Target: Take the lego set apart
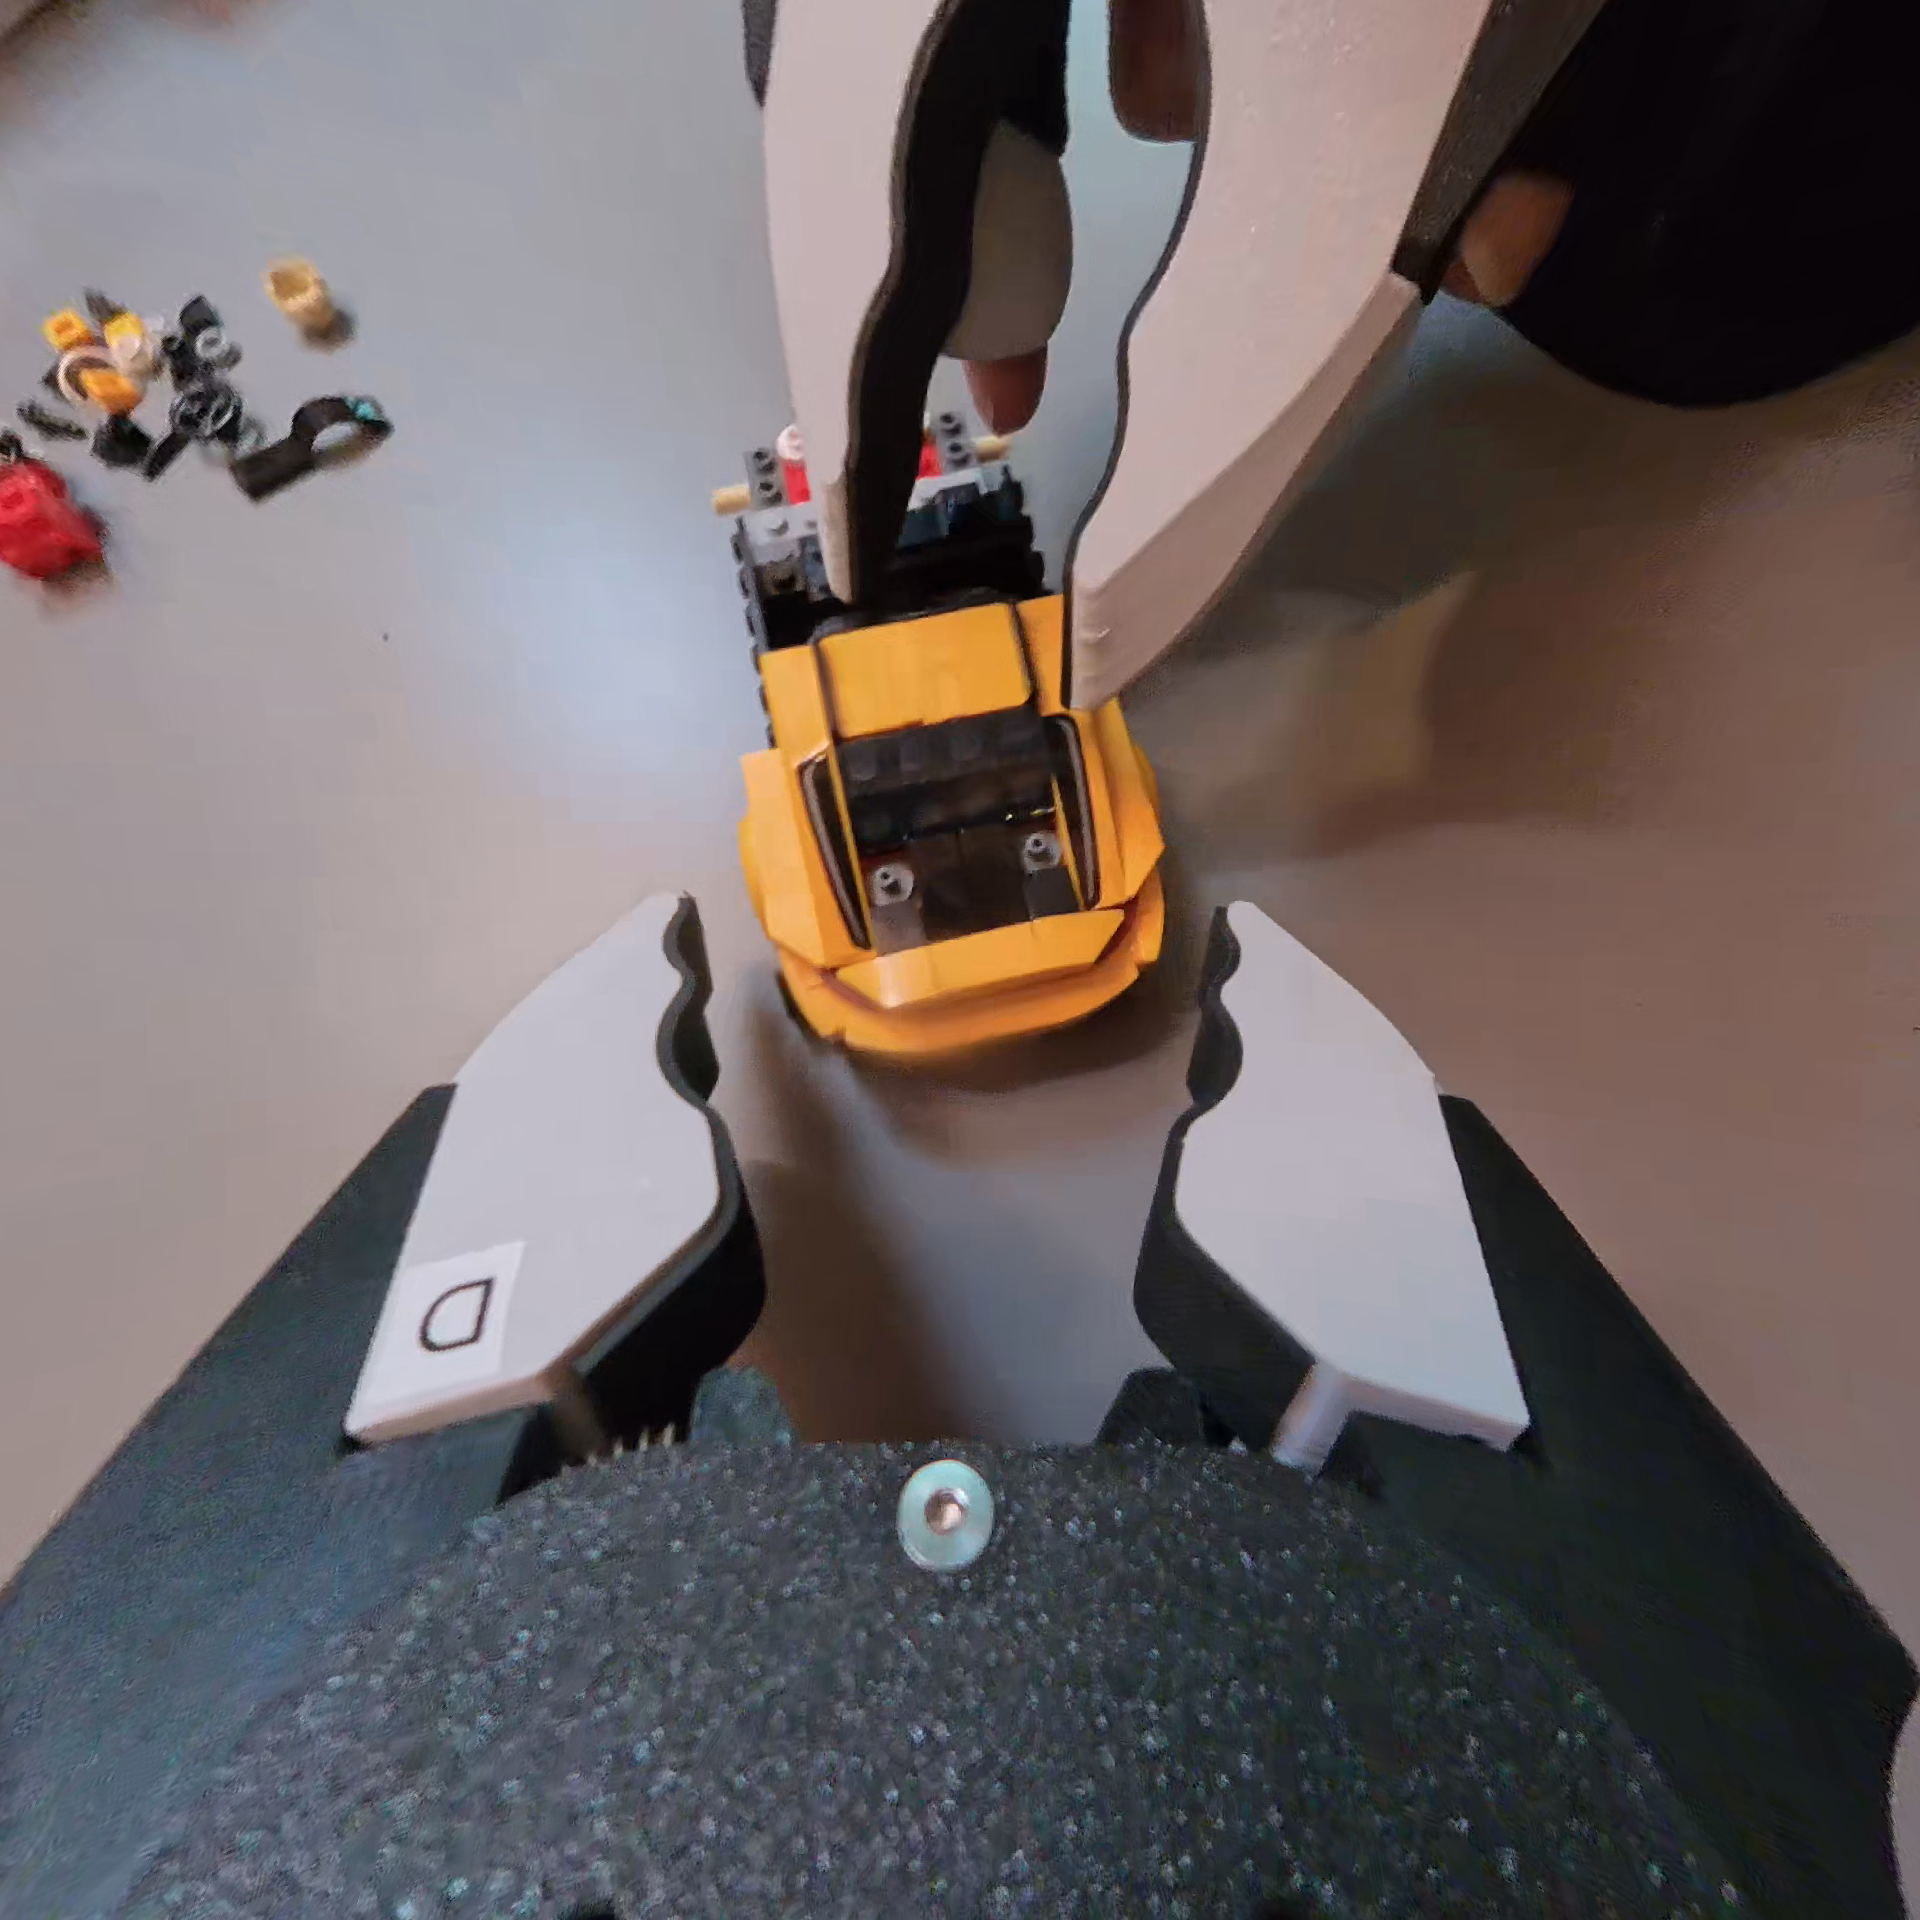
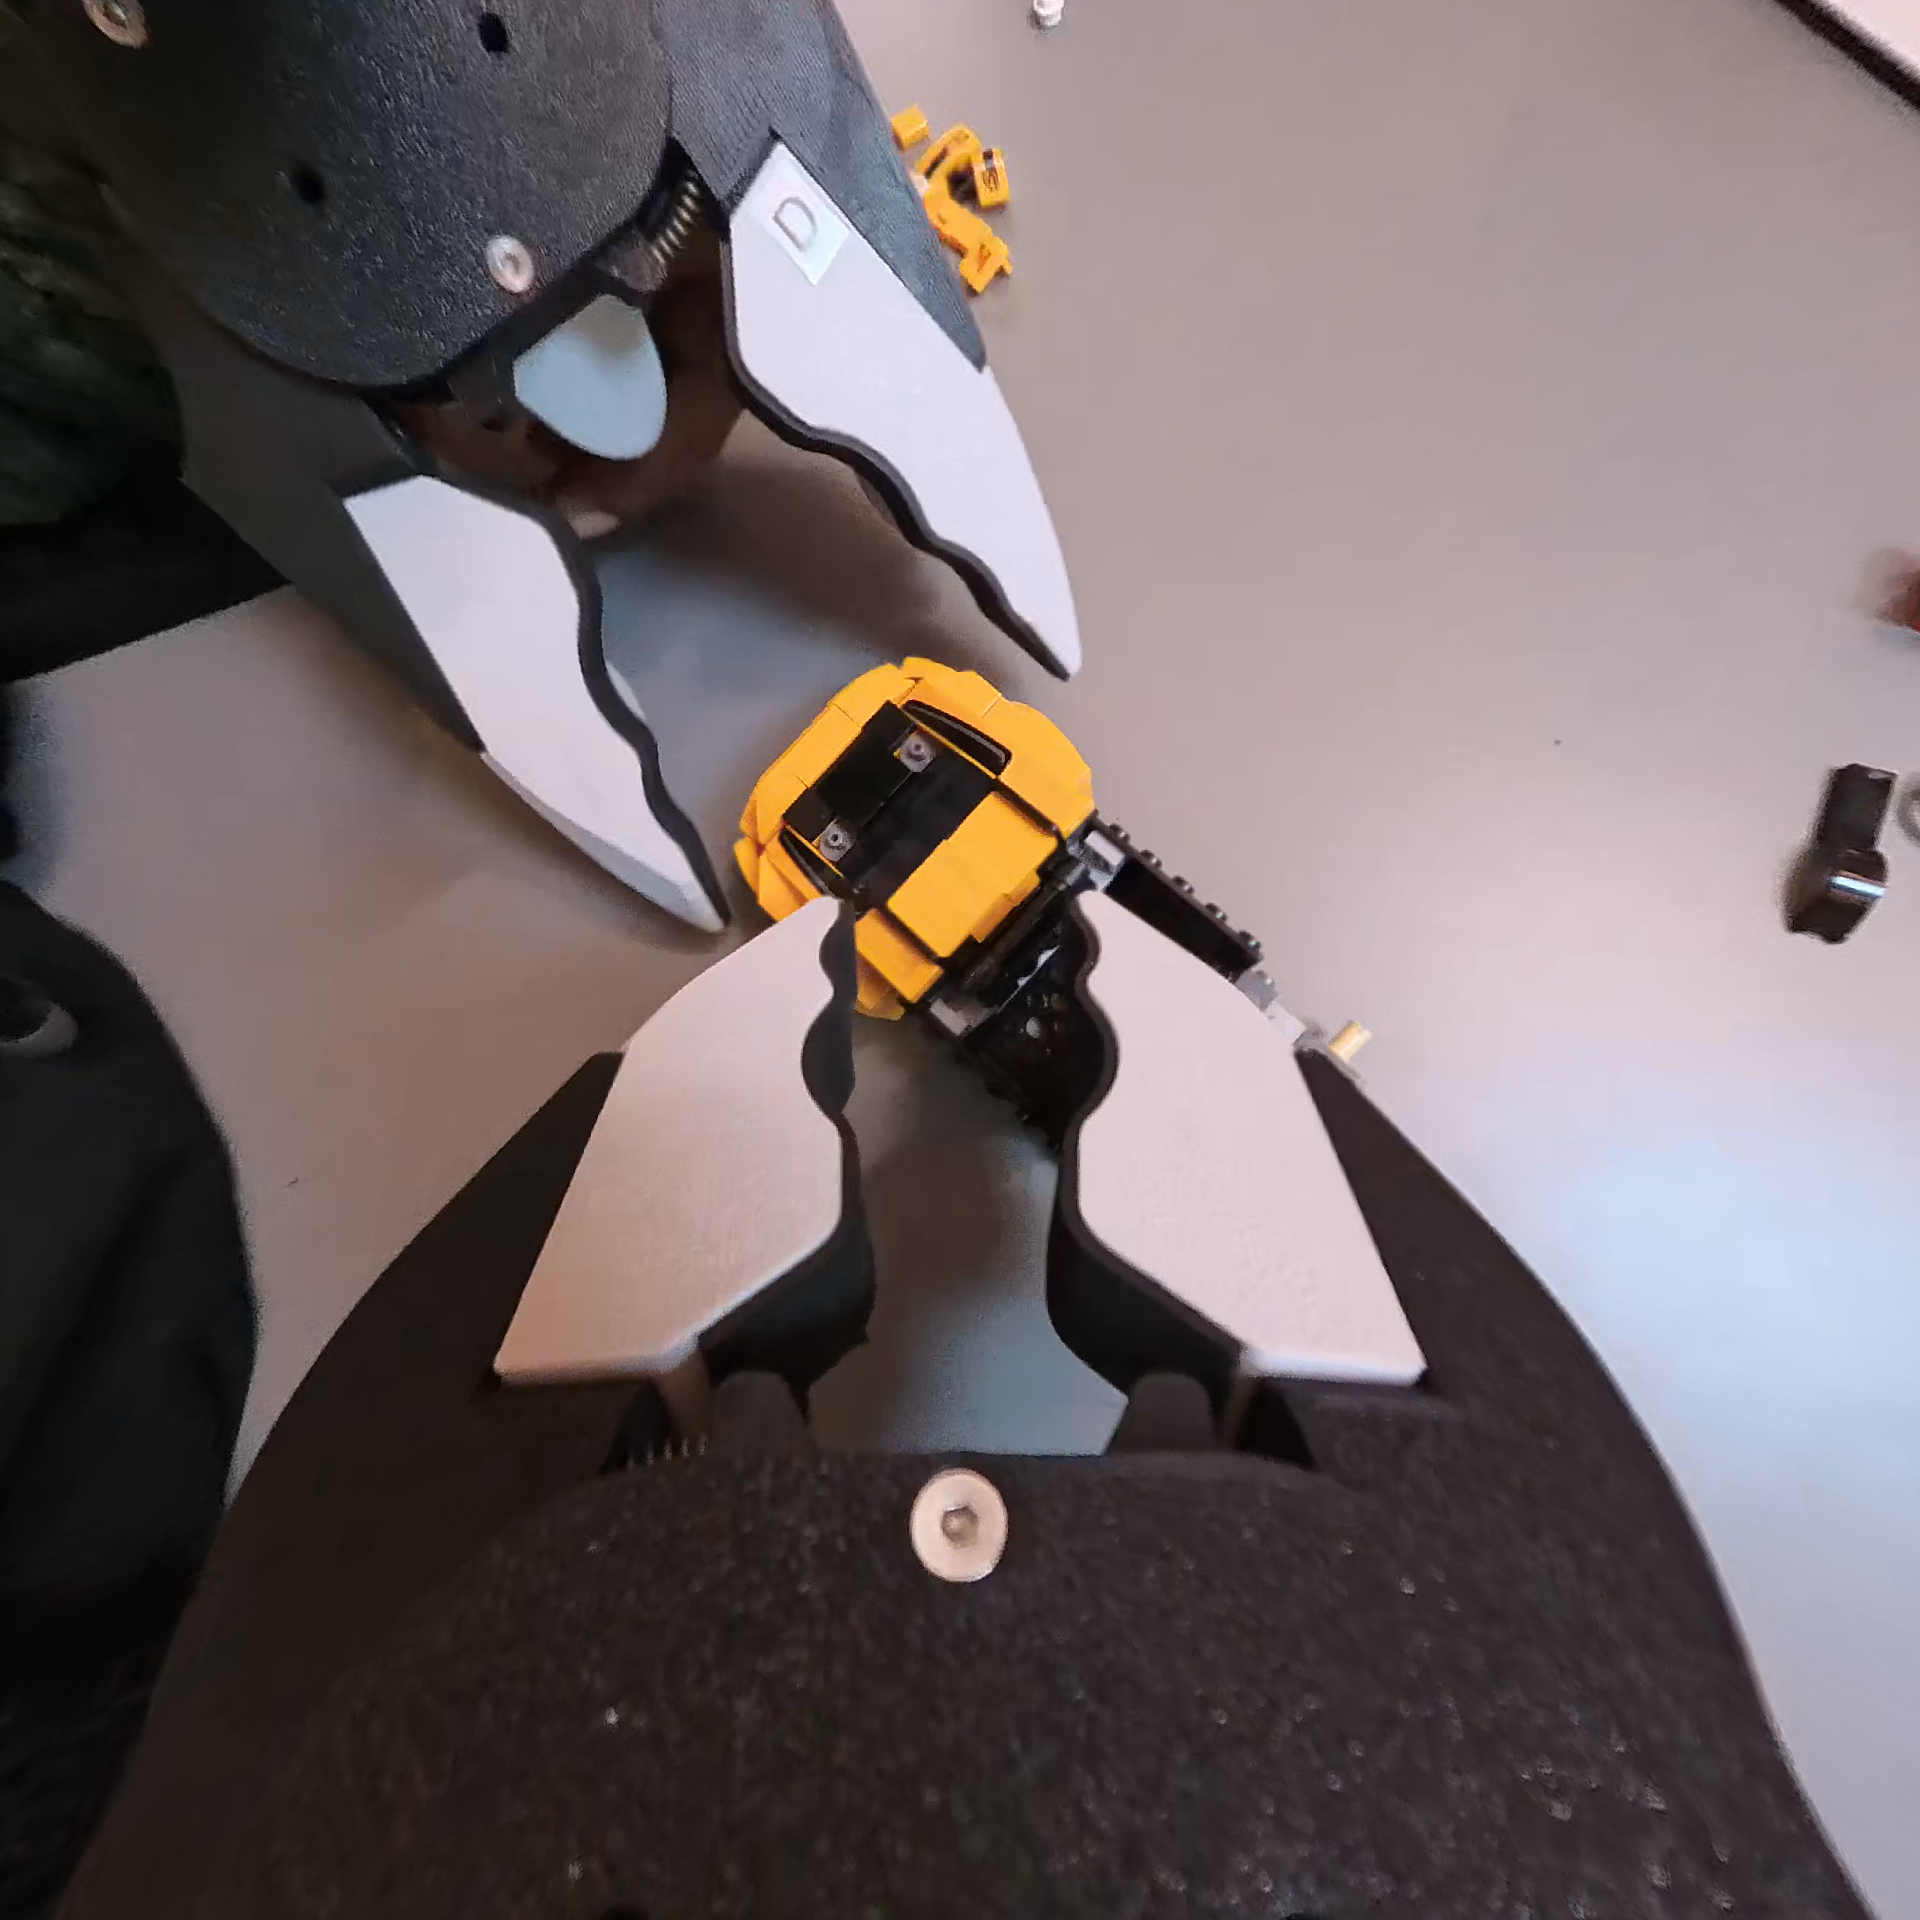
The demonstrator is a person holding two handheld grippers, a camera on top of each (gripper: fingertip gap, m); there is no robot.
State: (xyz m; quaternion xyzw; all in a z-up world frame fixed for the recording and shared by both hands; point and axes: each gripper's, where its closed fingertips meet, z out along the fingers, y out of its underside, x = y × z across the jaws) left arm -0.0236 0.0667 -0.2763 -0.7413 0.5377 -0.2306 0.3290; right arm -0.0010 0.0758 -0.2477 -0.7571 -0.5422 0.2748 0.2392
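A yellow and black lego car (image 1: 935,821) stands on the grey table (image 1: 416,779), its yellow nose toward my left gripper and its bare black chassis at the far end. My left gripper (image 1: 956,920) is open, one fingertip on each side of the nose, apart from it. My right gripper (image 1: 977,639) comes down from above. One of its fingers is in the open black cabin and the other is on the car's outer side. In the right wrist view the right gripper (image 2: 961,920) is closed on the car (image 2: 935,821) at its middle, and the left gripper (image 2: 890,792) flanks the nose.
A pile of loose small pieces (image 1: 156,384), a red piece (image 1: 42,520) and a tan piece (image 1: 301,296) lie far left. Yellow pieces (image 2: 966,197) and a black piece (image 2: 1844,862) lie on the table (image 2: 1455,520). A person's fingers (image 1: 1008,384) hold the right gripper.
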